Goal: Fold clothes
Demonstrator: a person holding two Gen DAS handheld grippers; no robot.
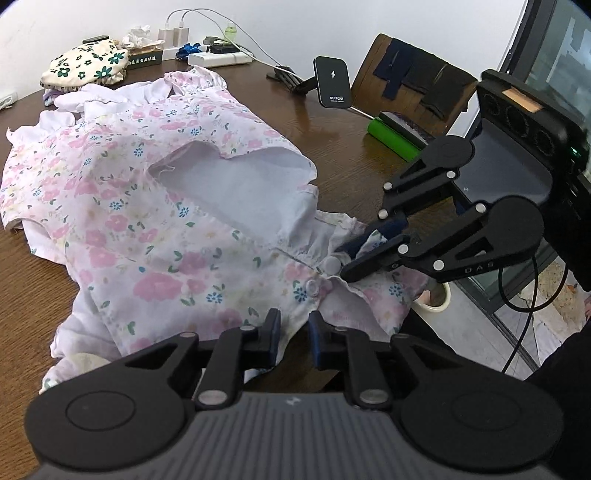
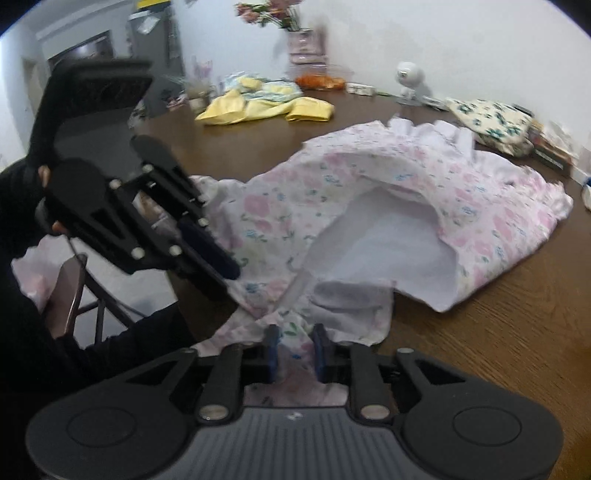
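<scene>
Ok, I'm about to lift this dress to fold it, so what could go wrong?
The right gripper pinches only the ruffled neckline of the dress by the button, so it may slip. Whether the left gripper grips cloth is unclear; a lift could go lopsided. Cloth overhangs the near edge of the table and might drag the rest off.

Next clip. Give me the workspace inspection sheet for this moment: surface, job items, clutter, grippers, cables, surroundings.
Surface: brown wooden table.
Job's things: pink floral garment lies rumpled, white lining showing.
Clutter: green-flowered fabric, yellow cloth, wireless charger, green case, power strip.
Grippers: left gripper around the garment's near edge; grip unclear. right gripper pinching the buttoned neckline.
Cables: white charger leads; black cable off the right gripper.
Surroundings: chair, white wall, flowers.
</scene>
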